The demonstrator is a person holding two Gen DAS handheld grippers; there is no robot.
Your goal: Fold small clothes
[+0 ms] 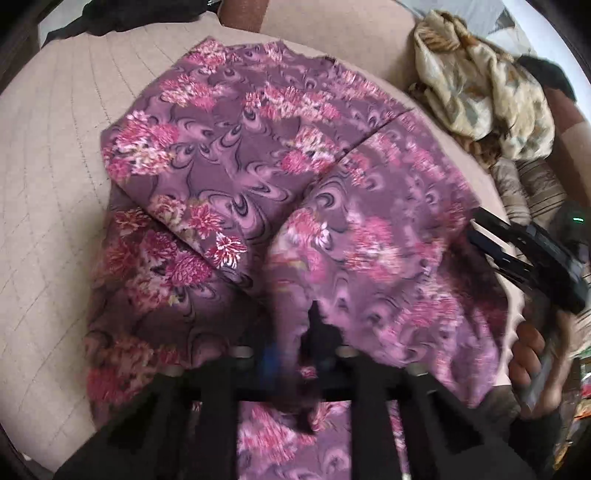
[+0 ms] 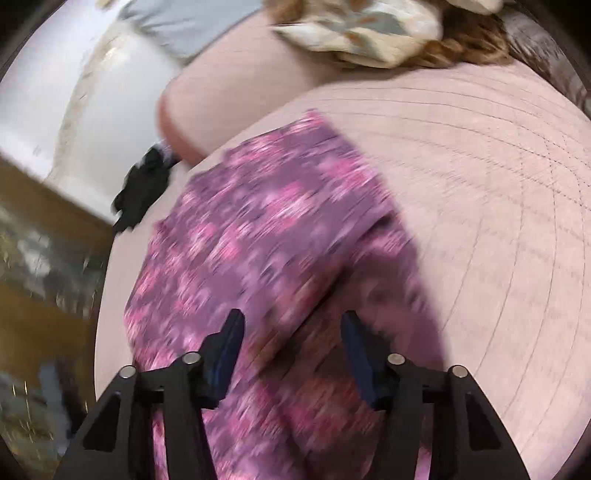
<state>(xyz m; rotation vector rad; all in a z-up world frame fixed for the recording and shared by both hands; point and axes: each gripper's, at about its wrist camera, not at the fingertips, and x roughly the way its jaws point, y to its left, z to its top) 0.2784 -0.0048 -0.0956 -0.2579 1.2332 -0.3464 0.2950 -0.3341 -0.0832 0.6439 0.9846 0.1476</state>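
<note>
A purple garment with pink flowers lies spread and partly folded on a beige quilted cushion. At its near edge my left gripper is shut on a pinch of that cloth, and folds of it drape around the blurred fingers. My right gripper hovers over the same garment with its jaws apart and nothing pressed between the blue pads. From the left wrist view the right gripper sits at the garment's right edge, held by a person's hand.
A crumpled cream patterned cloth lies at the cushion's far right, also seen as a cream heap. A black item rests by the cushion's left edge. Bare quilted cushion stretches to the garment's right.
</note>
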